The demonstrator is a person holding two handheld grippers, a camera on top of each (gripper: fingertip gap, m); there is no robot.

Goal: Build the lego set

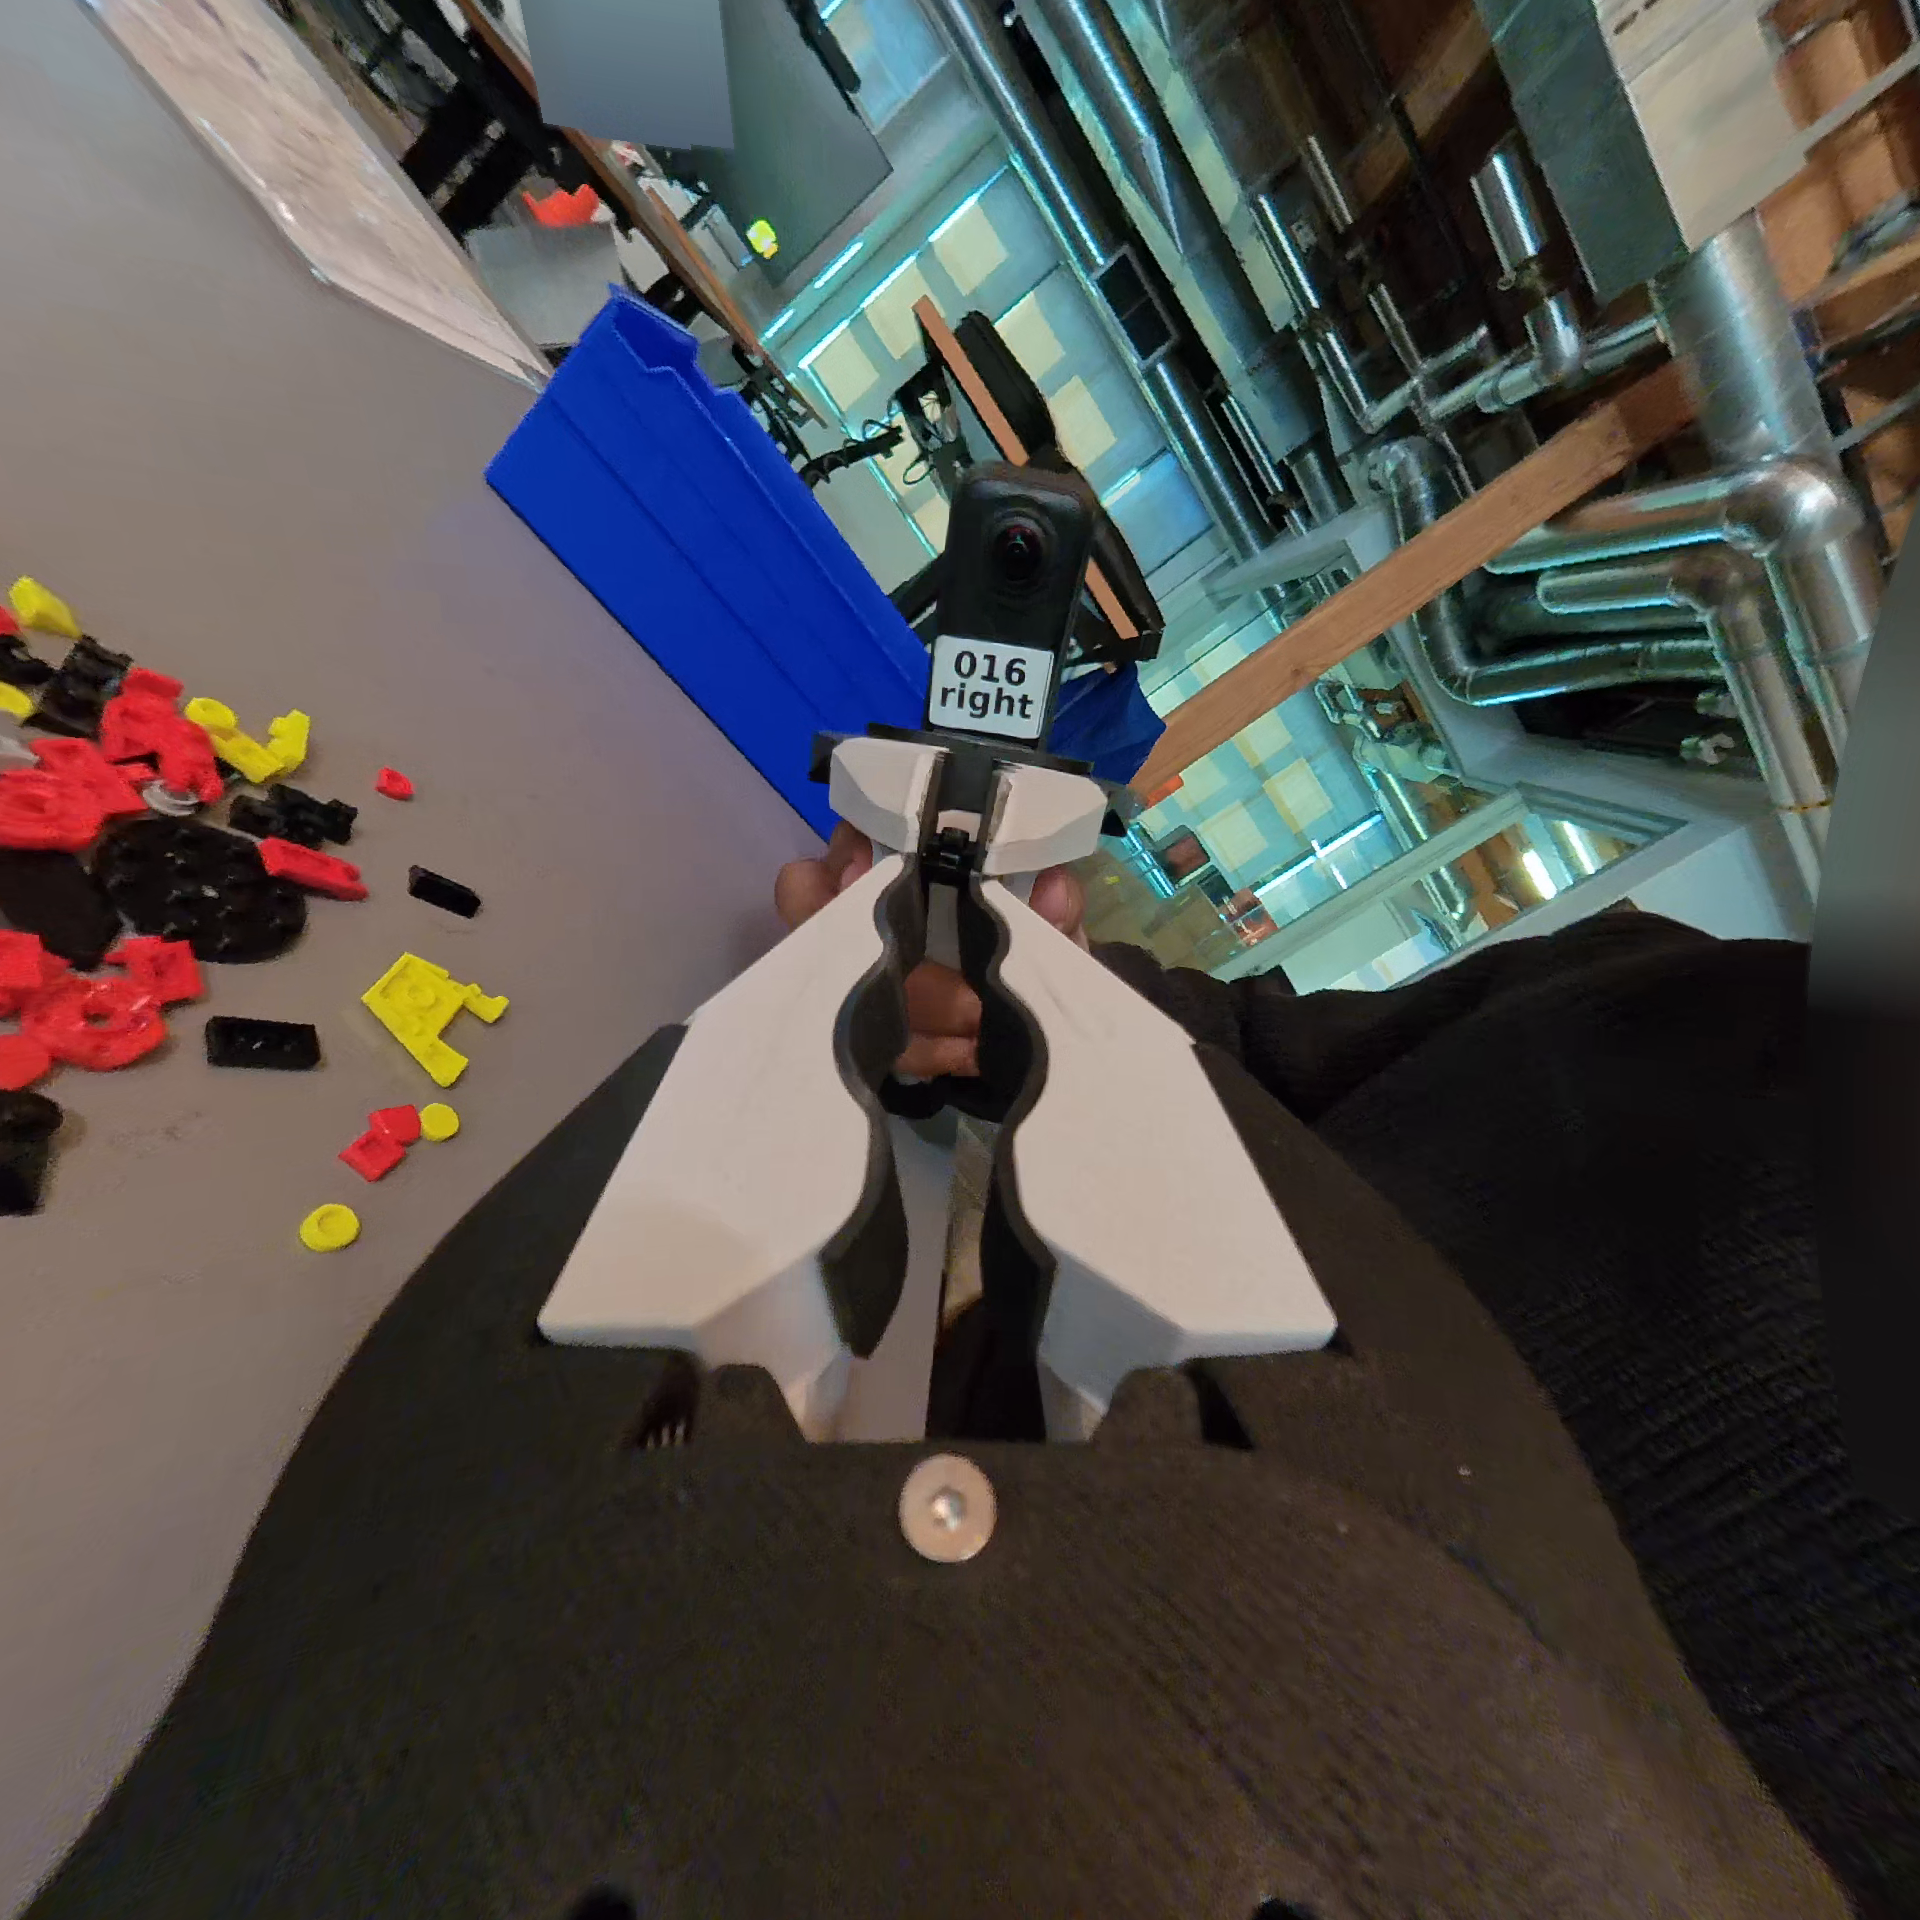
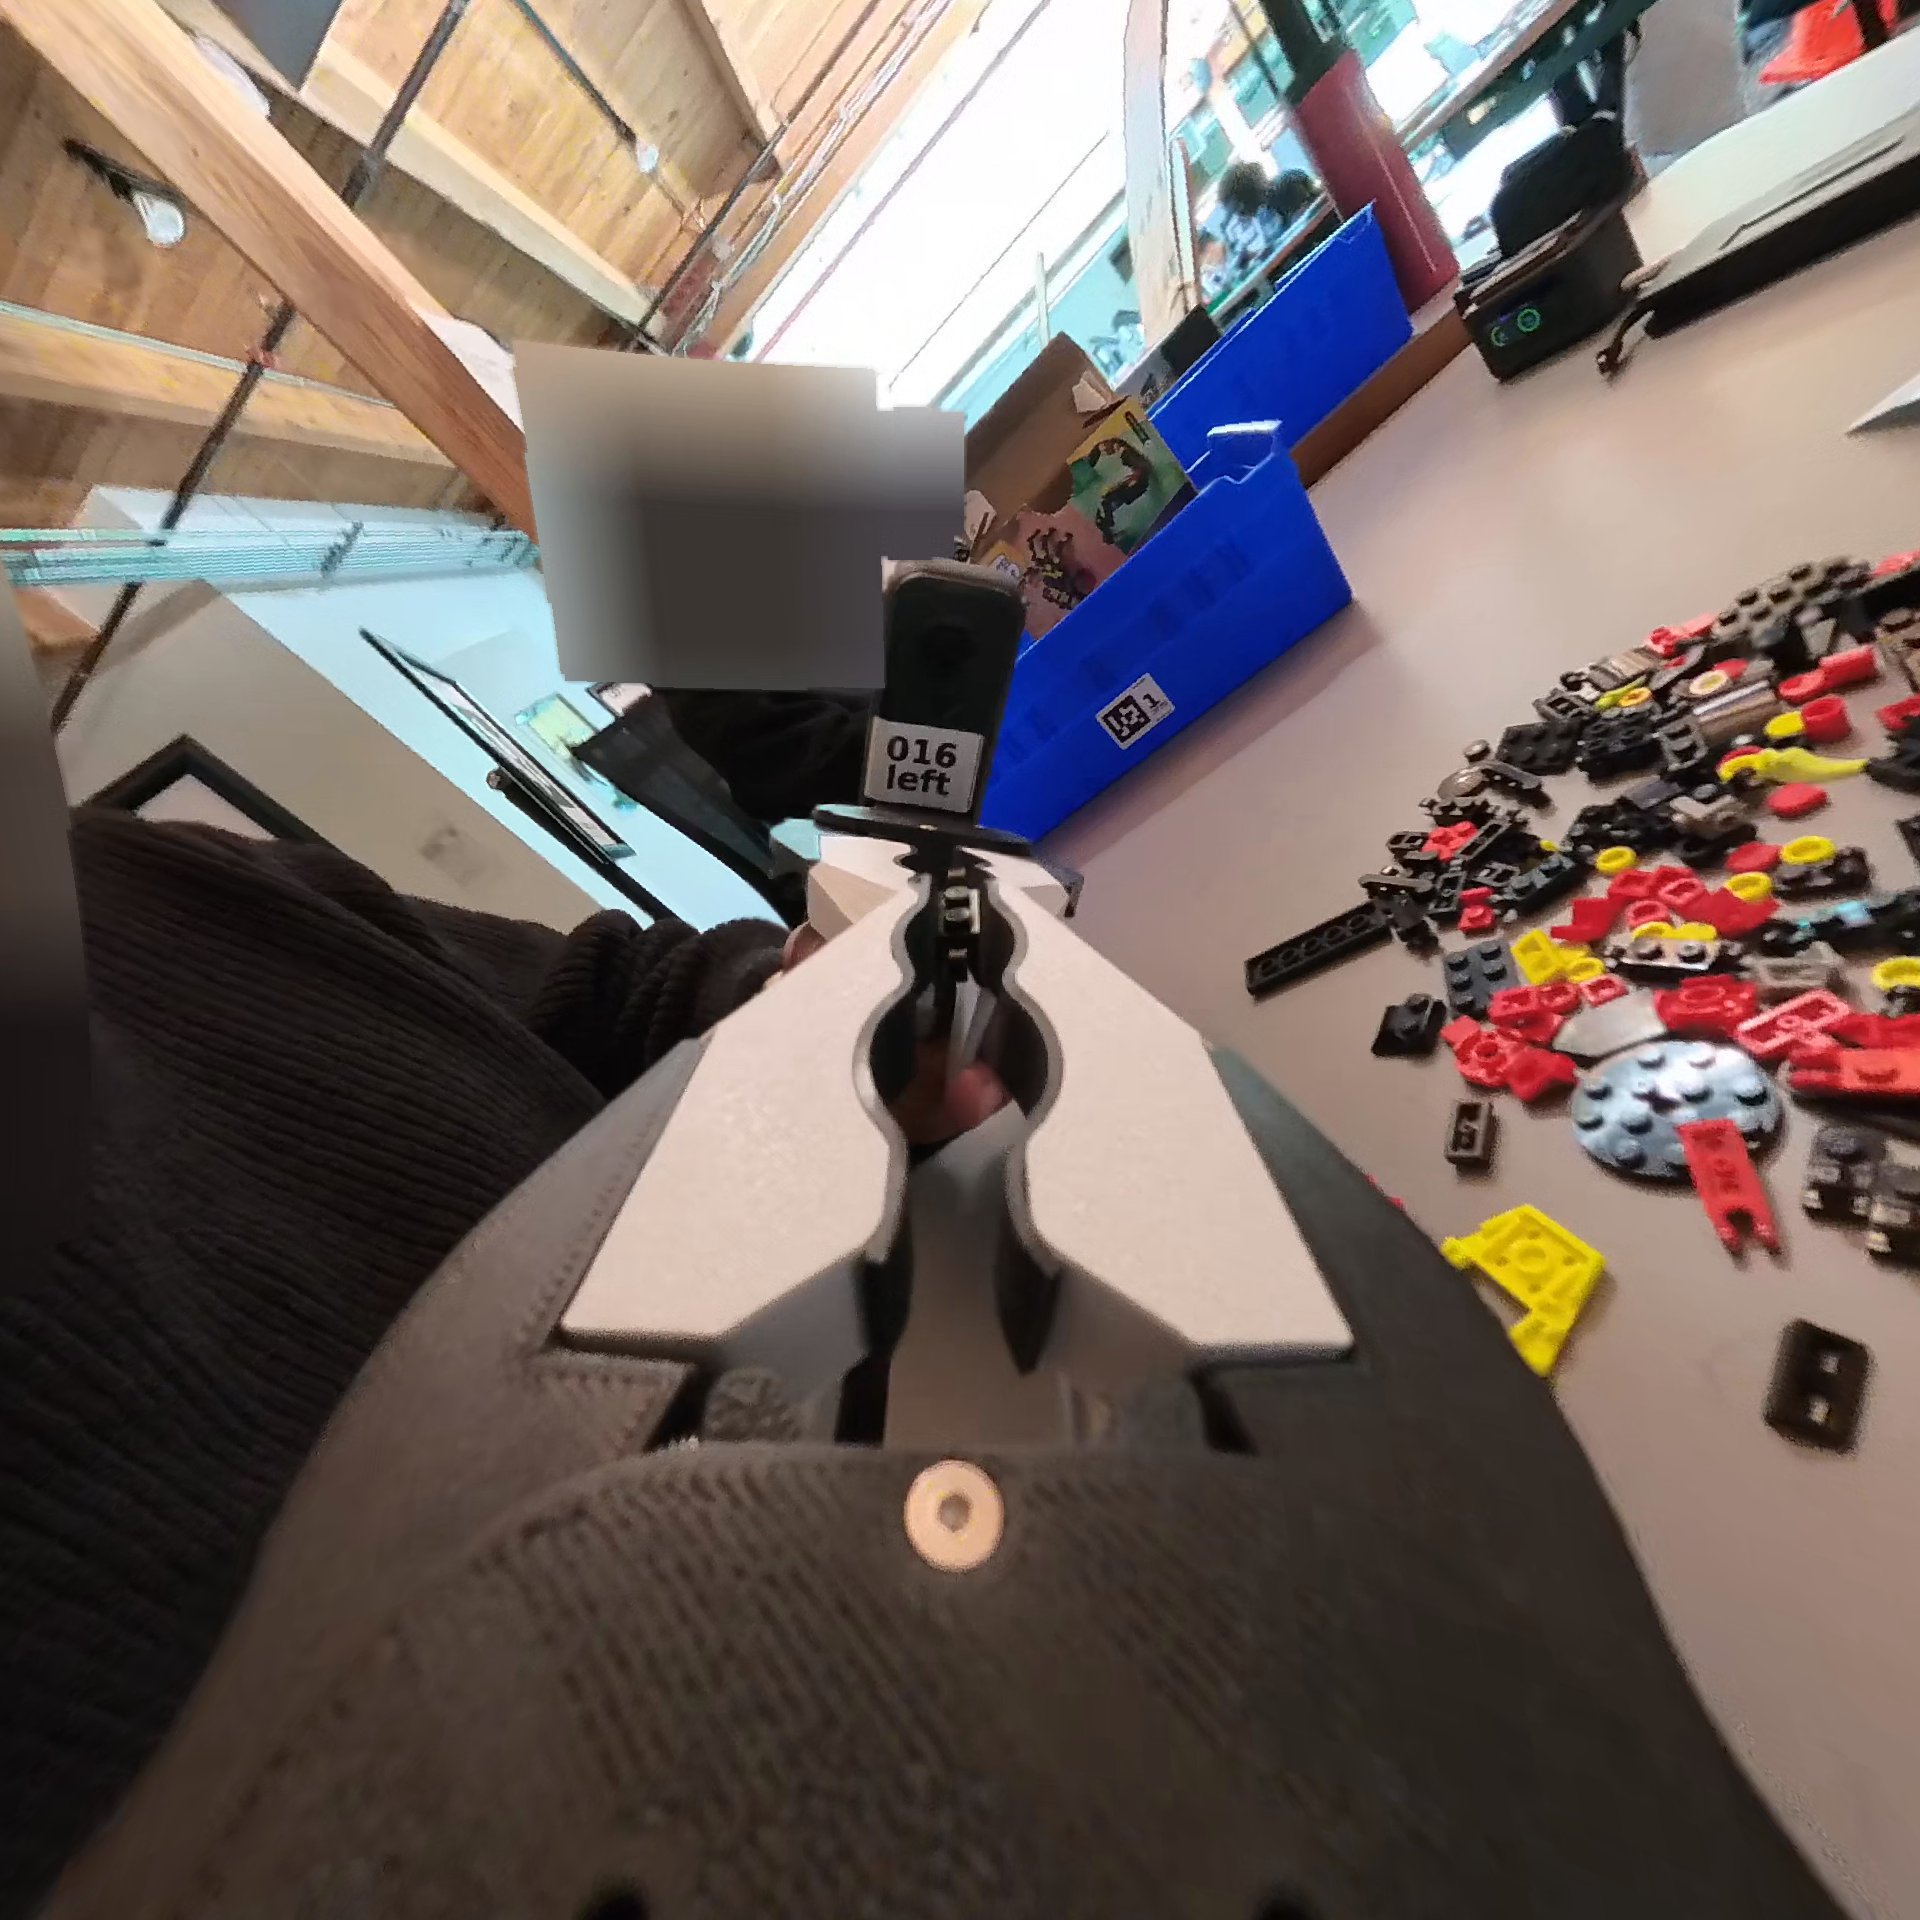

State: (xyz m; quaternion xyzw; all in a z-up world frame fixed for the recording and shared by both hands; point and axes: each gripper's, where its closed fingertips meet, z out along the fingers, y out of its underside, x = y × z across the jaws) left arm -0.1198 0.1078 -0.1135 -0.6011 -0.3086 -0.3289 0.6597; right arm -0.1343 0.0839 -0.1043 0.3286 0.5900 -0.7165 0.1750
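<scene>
Your left hand-held gripper (image 1: 940, 966) and right hand-held gripper (image 2: 951, 997) face each other tip to tip, raised off the table (image 1: 312, 468); both nearly pressed together, pinching nothing; the bricks (image 2: 1683, 935) lie loose, to each one's side; neither is clearly nearer.

an open workshop or lab space: silver ducts and pipes (image 1: 1621, 582) run under exposed timber beams (image 2: 343, 260), blue storage bins (image 2: 1174, 634) sit on a grey table (image 1: 312, 499), and monitors (image 1: 800, 156) stand behind.
</scene>
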